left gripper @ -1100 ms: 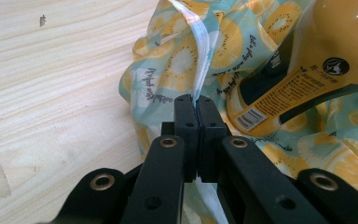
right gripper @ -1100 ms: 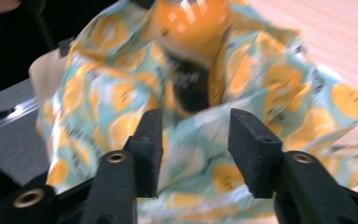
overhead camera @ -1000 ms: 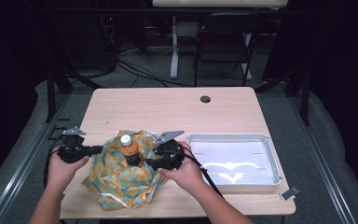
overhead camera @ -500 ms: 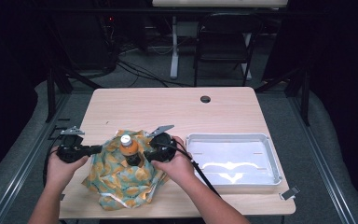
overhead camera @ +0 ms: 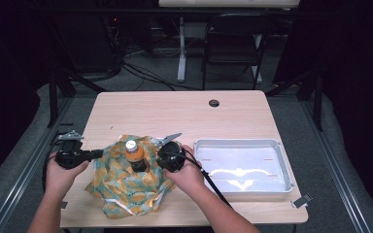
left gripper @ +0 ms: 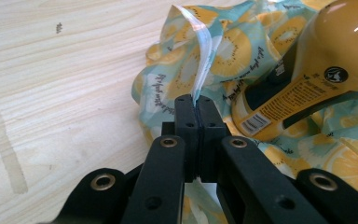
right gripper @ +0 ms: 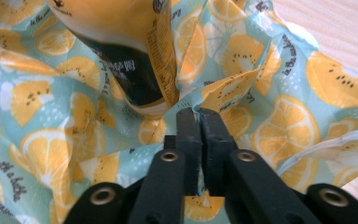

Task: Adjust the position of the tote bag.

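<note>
Dark floor and cables surround a pale wooden table (overhead camera: 175, 111), where a citrus-printed bag (overhead camera: 121, 182) lies crumpled at the near left with an orange juice bottle (overhead camera: 134, 154) standing in its middle, neck and cap up. Just right of it sits an empty white tray (overhead camera: 243, 167), apart from the bag. The left gripper (left gripper: 193, 105) has its jaws pressed together on the bag's left edge, a clear strip of film rising from between them. The right gripper (right gripper: 198, 116) has just been closing its jaws, and they now pinch a fold of the bag right at the foot of the bottle. By my reading, the work in hand is freeing the bottle from the bag or opening the bag around it: both grips are taken, so the gathering is done, while the pulling apart or lifting has yet to come, and the tray awaits whatever goes in it. Hard to judge is whether the bottle stands inside the bag or merely on top of it; the folds hide its base, and the label's small print is unreadable.
</note>
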The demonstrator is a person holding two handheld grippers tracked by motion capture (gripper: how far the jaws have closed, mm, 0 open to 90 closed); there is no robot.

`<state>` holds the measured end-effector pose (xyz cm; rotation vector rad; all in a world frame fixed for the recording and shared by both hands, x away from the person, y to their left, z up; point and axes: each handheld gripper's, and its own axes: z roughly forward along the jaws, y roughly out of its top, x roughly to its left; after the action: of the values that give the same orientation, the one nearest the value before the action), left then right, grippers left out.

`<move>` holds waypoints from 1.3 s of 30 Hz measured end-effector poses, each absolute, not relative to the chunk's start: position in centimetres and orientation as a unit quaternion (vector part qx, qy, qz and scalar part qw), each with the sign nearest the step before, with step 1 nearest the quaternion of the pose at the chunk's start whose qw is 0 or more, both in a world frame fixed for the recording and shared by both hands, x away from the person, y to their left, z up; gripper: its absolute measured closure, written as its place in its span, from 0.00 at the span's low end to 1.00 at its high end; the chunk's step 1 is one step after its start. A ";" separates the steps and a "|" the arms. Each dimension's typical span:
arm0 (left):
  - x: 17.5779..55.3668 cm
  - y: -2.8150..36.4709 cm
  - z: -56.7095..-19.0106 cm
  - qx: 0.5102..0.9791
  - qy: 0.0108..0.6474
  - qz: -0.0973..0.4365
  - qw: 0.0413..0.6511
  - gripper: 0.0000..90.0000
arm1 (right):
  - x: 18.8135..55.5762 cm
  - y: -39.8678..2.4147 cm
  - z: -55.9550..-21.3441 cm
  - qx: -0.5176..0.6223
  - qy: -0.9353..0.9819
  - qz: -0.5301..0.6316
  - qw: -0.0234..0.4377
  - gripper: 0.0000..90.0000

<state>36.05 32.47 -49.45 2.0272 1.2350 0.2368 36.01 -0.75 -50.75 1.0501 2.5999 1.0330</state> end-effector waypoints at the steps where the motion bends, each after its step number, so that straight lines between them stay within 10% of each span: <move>1: 36.1 32.6 -49.4 0.790 0.482 0.092 0.368 1.00 | 36.0 -0.8 -50.8 0.351 0.868 0.344 0.075 0.99; 31: 36.9 34.1 -51.9 0.782 0.523 0.073 0.330 0.99 | 36.2 -3.8 -53.6 0.372 0.871 0.294 0.127 1.00; 39: 35.9 33.8 -48.9 0.776 0.509 0.110 0.355 0.74 | 36.1 -3.8 -53.6 0.371 0.872 0.292 0.132 1.00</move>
<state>35.86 33.80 -48.93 2.0058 1.3162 0.2855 36.12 -3.82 -53.59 1.0766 2.5296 0.8471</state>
